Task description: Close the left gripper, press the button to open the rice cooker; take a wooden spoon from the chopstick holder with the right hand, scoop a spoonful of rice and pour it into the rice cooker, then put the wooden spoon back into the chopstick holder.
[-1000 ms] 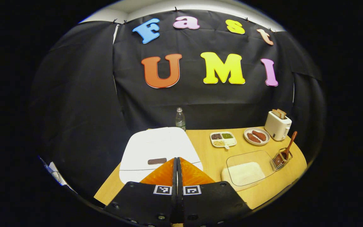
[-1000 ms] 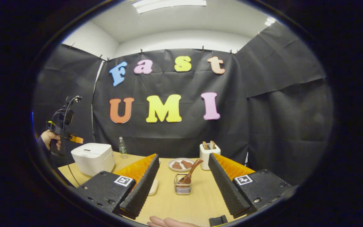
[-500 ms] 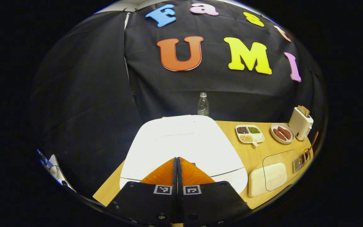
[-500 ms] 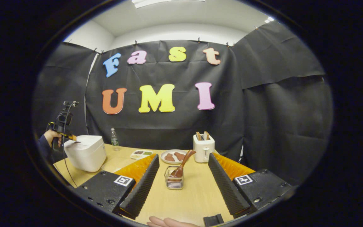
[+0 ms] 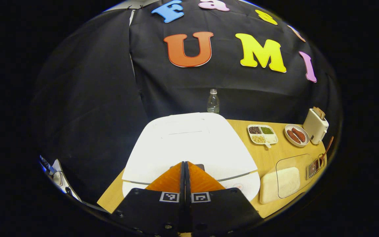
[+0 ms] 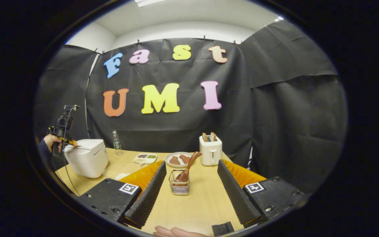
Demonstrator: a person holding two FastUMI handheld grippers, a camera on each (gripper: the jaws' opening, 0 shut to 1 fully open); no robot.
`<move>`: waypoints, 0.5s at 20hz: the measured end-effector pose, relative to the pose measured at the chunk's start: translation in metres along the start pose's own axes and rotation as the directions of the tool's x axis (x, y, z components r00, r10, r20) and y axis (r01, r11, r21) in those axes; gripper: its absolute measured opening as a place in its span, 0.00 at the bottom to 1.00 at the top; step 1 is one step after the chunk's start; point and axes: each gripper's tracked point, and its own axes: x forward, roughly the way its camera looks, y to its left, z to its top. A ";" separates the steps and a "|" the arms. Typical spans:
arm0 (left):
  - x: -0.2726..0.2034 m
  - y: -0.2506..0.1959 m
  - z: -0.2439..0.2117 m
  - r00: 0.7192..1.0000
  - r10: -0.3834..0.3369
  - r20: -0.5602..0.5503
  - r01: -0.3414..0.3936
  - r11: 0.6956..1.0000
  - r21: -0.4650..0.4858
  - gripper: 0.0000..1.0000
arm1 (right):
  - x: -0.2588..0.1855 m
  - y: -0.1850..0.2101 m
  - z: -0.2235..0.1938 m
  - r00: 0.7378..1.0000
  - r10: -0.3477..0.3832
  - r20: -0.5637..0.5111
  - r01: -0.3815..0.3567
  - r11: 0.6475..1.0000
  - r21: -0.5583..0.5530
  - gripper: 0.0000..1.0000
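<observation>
- Left gripper view: the table [image 5: 239, 149] carries all the task items within reach of both tools, which is why the layout is compact.
- Cooker [image 5: 189, 144]: sits directly ahead of and under the left gripper [image 5: 185, 164]. A dark gap runs along the lid's front edge, so the lid may be starting to release; this is a judgement.
- Left gripper: fingers pressed flat together with nothing between them. Closed like this they form one blunt tip, suited to pushing the button [image 5: 200, 167], which lies at the tip and is mostly hidden by it. Contact cannot be confirmed.
- Rice container [image 5: 283, 181]: right of the left gripper, beside the cooker, keeping the scoop-to-pour path short.
- Right gripper view: the right gripper [image 6: 189, 174] stands with its fingers wide apart, holding nothing, and the holder [image 6: 179, 187] lies centred between and just beyond them. This alignment appears to prepare the spoon pick-up.
- Spoon [image 6: 187, 167]: stands tilted in the holder, handle leaning up and to the right, free for grasping.
- The left gripper [image 6: 71, 143] shows far left in this view, at the cooker's [image 6: 86, 157] top edge.
</observation>
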 end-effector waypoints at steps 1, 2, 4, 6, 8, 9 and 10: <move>-0.003 0.001 0.009 1.000 0.010 0.029 -0.010 1.000 -0.001 0.00 | 0.000 -0.002 0.001 1.000 -0.008 0.005 0.008 1.000 -0.003 1.00; -0.005 0.002 0.019 0.998 0.017 0.068 -0.017 1.000 -0.001 0.00 | 0.001 -0.004 0.001 1.000 -0.016 0.006 0.016 1.000 -0.005 0.97; -0.011 0.005 0.040 0.989 0.031 0.143 -0.030 0.999 -0.011 0.00 | 0.004 -0.006 -0.004 1.000 -0.024 -0.004 0.024 1.000 -0.003 0.97; -0.014 0.007 0.060 0.978 0.036 0.203 -0.034 0.999 -0.014 0.01 | 0.010 -0.008 -0.009 0.999 -0.029 -0.018 0.029 1.000 0.001 0.98; -0.016 0.011 0.074 0.972 0.044 0.233 -0.040 0.999 -0.021 0.02 | 0.016 -0.012 -0.012 0.999 -0.039 -0.023 0.039 0.999 -0.004 0.98; -0.017 0.017 0.082 0.966 0.062 0.251 -0.056 0.998 -0.031 0.03 | 0.019 -0.013 -0.013 0.999 -0.040 -0.024 0.040 0.999 -0.008 1.00; -0.019 0.015 0.086 0.963 0.053 0.265 -0.044 0.998 -0.037 0.12 | 0.022 -0.012 -0.013 0.999 -0.035 -0.019 0.035 0.999 -0.007 1.00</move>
